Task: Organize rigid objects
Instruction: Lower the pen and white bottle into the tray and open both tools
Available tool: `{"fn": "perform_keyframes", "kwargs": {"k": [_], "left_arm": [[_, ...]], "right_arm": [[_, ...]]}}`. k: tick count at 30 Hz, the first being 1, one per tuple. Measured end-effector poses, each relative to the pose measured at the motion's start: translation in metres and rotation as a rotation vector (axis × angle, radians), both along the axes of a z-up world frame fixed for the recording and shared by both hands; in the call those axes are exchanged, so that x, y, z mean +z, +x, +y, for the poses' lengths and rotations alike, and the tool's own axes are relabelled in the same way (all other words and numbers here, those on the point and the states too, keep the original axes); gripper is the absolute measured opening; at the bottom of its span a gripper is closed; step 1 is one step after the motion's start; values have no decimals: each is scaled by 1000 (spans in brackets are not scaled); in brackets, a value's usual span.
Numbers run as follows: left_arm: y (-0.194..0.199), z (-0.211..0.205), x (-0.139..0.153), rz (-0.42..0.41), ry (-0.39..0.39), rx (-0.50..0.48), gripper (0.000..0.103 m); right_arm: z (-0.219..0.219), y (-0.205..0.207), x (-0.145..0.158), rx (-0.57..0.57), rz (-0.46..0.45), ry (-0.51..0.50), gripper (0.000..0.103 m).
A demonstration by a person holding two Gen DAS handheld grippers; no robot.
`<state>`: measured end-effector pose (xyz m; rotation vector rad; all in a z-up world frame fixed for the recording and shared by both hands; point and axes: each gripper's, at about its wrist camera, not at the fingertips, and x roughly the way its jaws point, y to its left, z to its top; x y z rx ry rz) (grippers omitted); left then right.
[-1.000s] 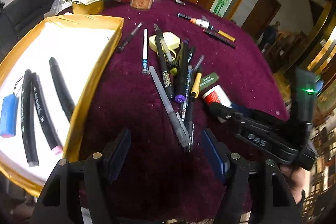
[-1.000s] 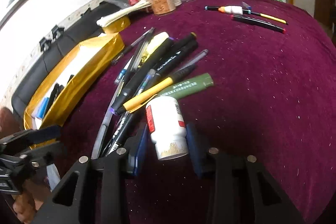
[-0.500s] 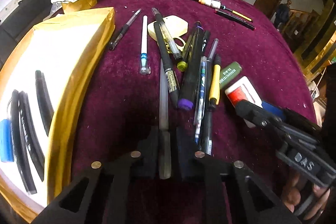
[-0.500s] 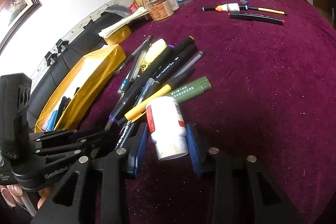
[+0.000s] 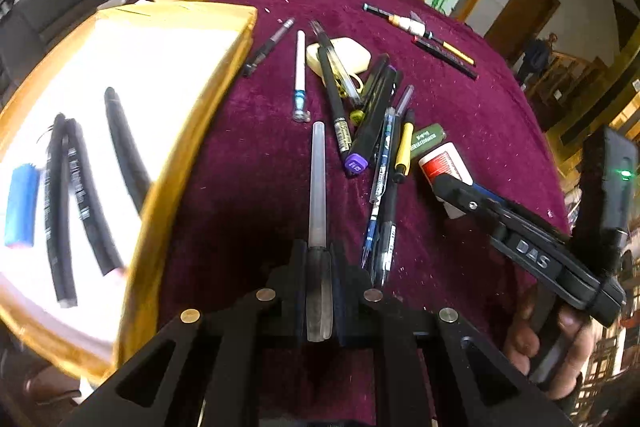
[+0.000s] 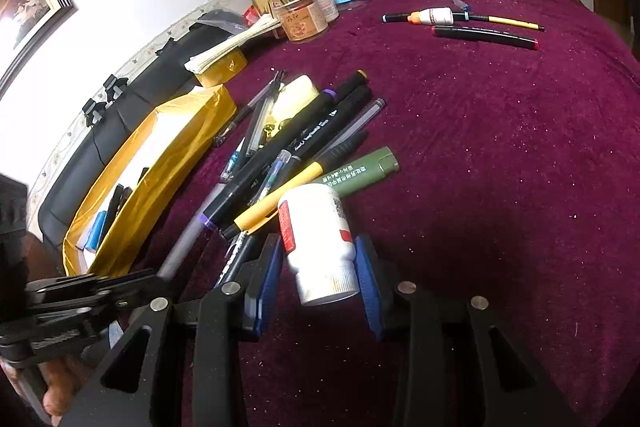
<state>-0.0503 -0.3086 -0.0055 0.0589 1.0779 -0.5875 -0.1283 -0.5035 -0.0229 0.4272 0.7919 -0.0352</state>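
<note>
My left gripper [image 5: 318, 267] is shut on a grey translucent pen [image 5: 317, 183] and holds it just above the maroon cloth, right of the gold-rimmed white tray [image 5: 188, 147]. The tray holds black markers [image 5: 84, 195] and a blue cylinder [image 5: 22, 205]. My right gripper [image 6: 318, 267] has its blue pads on both sides of a white bottle with a red label [image 6: 320, 235], which lies beside a pile of pens and markers [image 6: 304, 143]. The pile [image 5: 372, 119] and the bottle [image 5: 442, 163] also show in the left wrist view.
Jars and tins [image 6: 316, 7] and a paper stack [image 6: 232, 43] stand at the table's far edge. A small glue bottle and two markers [image 6: 460, 23] lie at the far right. A cream case [image 5: 344, 55] lies under the pile. A dark sofa [image 6: 132, 99] lies beyond the tray.
My left gripper has closed on the grey pen and lifted it, pulling it back from the pile. The right gripper has stayed around the white bottle.
</note>
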Motion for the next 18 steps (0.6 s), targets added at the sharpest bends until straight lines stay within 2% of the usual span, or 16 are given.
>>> {"fn": "perform_keyframes", "kwargs": {"k": [5, 12, 15, 18], "left_arm": [[-12, 24, 19, -58, -77, 43, 10], [-4, 64, 39, -62, -167, 93, 10], [5, 90, 47, -41, -230, 128, 10], [14, 121, 58, -58, -284, 185, 10]], "right_arm": [[0, -7, 6, -9, -48, 0, 36], [13, -19, 20, 9, -132, -55, 36], [27, -22, 31, 46, -181, -1, 36], [54, -16, 50, 111, -226, -3, 36]]}}
